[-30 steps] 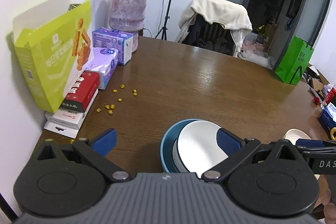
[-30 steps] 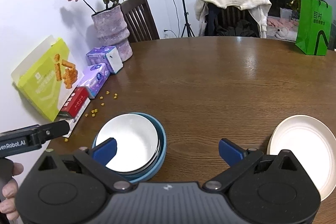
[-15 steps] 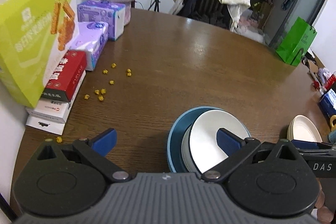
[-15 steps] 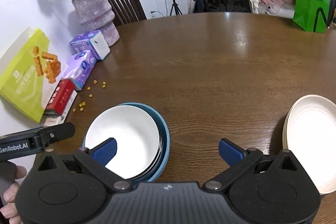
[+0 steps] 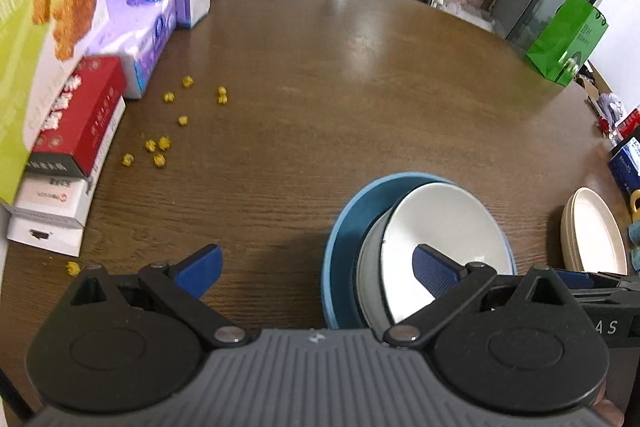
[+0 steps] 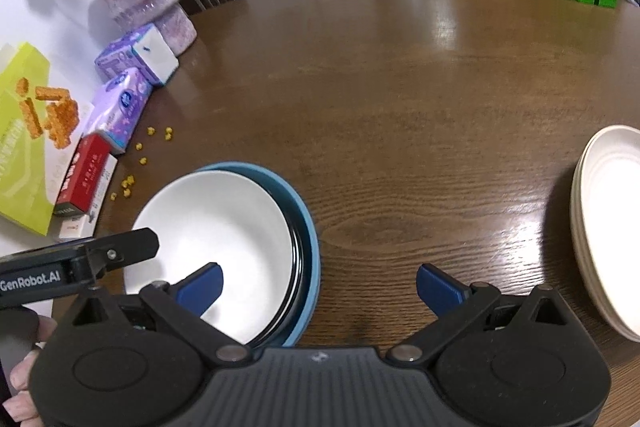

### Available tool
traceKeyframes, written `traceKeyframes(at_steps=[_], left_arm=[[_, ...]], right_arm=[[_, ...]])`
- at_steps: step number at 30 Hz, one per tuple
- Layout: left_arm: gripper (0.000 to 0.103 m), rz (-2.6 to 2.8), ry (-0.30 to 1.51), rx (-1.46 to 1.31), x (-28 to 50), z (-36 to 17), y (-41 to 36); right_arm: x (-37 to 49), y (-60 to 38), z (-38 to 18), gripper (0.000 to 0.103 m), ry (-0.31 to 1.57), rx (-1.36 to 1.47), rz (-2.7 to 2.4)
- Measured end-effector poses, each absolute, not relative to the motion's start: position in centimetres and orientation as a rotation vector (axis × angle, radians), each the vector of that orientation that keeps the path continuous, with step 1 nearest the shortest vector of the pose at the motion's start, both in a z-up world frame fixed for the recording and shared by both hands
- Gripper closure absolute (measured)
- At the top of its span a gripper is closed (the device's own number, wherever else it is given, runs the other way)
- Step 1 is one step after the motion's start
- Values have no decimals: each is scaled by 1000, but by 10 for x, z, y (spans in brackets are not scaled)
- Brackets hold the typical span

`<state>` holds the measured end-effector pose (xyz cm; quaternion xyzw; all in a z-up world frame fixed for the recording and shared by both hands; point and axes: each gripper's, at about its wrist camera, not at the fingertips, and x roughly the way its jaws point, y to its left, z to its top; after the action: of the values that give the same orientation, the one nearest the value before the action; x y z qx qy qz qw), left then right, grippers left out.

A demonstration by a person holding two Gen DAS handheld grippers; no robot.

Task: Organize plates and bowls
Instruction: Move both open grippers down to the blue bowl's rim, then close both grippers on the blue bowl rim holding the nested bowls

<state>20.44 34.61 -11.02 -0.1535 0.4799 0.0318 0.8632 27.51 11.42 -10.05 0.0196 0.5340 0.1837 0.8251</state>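
White glazed ceramic bowl (image 6: 216,239) nested in blue bowl (image 6: 310,247) on brown wooden worktop (image 6: 400,99); rigid, slippery, fragile: grip at rim. Left gripper (image 5: 316,267) and right gripper (image 6: 318,287) both spread, empty.

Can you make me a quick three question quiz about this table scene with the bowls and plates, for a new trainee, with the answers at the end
1. True or false: the white bowl sits nested inside the blue bowl.
2. Multiple choice: the stack of cream plates lies on which side of the nested bowls, seen from the right wrist camera? A) left B) right C) behind them
3. Fill in: the left gripper and the right gripper both have their jaws ____ and hold nothing.

Key:
1. True.
2. B.
3. Open.
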Motion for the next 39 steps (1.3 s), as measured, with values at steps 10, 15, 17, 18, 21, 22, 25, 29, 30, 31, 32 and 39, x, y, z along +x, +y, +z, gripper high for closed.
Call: traceKeyframes(at_steps=[10, 15, 17, 18, 21, 22, 25, 29, 30, 31, 32, 39], left_arm=[[0, 26, 1079, -376, 220, -133, 353], [1, -3, 1115, -377, 228, -141, 351], [2, -9, 1120, -377, 230, -142, 350], [2, -13, 1124, -378, 232, -143, 351], [4, -18, 1133, -386, 235, -144, 353], [8, -17, 1134, -392, 236, -145, 354], [15, -18, 1143, -410, 239, -148, 358], [21, -51, 1151, -460, 243, -153, 365], [26, -65, 1152, -469, 244, -153, 366], [30, -80, 1153, -480, 244, -154, 366], [32, -90, 1151, -489, 244, -154, 366], [56, -147, 1139, -516, 245, -153, 363]], right_arm=[[285, 122, -121, 5, 1197, 57, 405], [288, 127, -127, 15, 1226, 65, 409], [289, 128, -129, 20, 1235, 73, 413], [290, 129, -131, 22, 1238, 77, 414], [292, 129, -134, 29, 1250, 102, 419], [293, 130, -136, 31, 1255, 112, 421], [295, 128, -139, 36, 1262, 160, 441], [298, 127, -141, 41, 1265, 216, 464], [299, 127, -142, 42, 1265, 228, 465], [299, 127, -142, 44, 1266, 244, 466], [300, 126, -143, 45, 1268, 265, 466], [304, 117, -149, 46, 1286, 372, 440]])
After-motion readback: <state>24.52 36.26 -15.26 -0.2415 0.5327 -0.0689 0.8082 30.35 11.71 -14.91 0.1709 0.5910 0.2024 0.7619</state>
